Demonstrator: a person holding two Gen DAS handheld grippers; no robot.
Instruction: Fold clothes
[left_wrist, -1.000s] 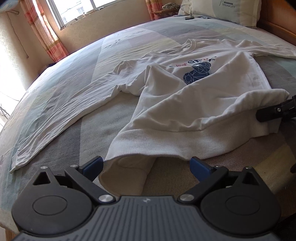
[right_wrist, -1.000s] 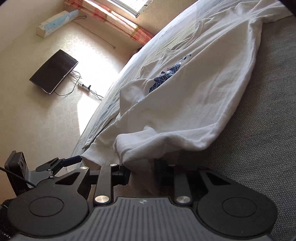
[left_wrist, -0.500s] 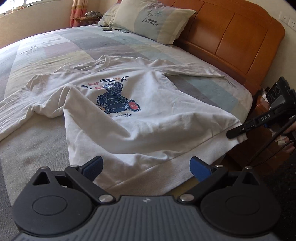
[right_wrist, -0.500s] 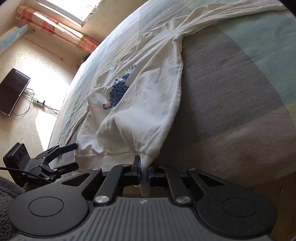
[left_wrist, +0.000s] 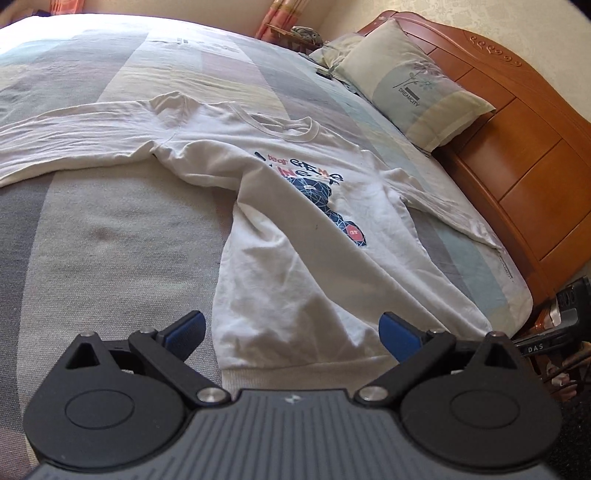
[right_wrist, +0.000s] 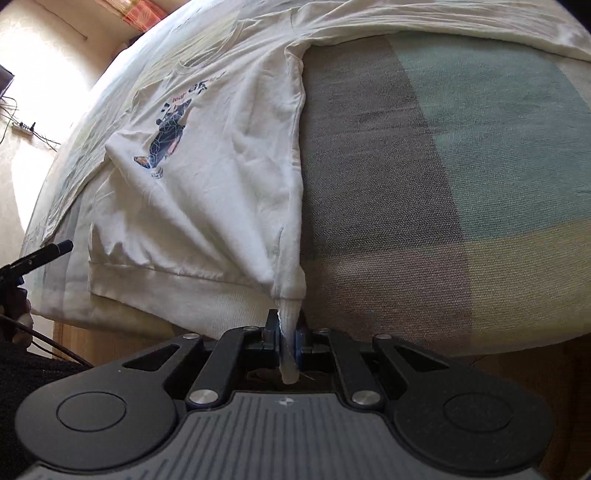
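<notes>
A white long-sleeved shirt (left_wrist: 295, 229) with a dark blue print lies on the bed, one side folded over its front and both sleeves spread out. My left gripper (left_wrist: 291, 330) hovers open just above the shirt's ribbed hem, its blue pads apart with nothing between them. In the right wrist view my right gripper (right_wrist: 287, 334) is shut on the hem corner of the shirt (right_wrist: 221, 177), and the cloth is pulled taut toward the bed's edge. The right gripper's tip (left_wrist: 543, 345) shows at the right edge of the left wrist view, the left gripper's finger (right_wrist: 40, 254) at the left of the right wrist view.
The bed (left_wrist: 110, 240) has a striped grey, green and yellow cover. A pillow (left_wrist: 417, 92) leans on the wooden headboard (left_wrist: 517, 147). The bed's wooden side (right_wrist: 110, 343) drops away close below my right gripper. A power strip with cables (right_wrist: 22, 127) lies on the floor.
My right gripper closed on the hem corner and drew it toward the bed's edge, stretching the shirt. My left gripper swung round from the window side to face the headboard, staying open.
</notes>
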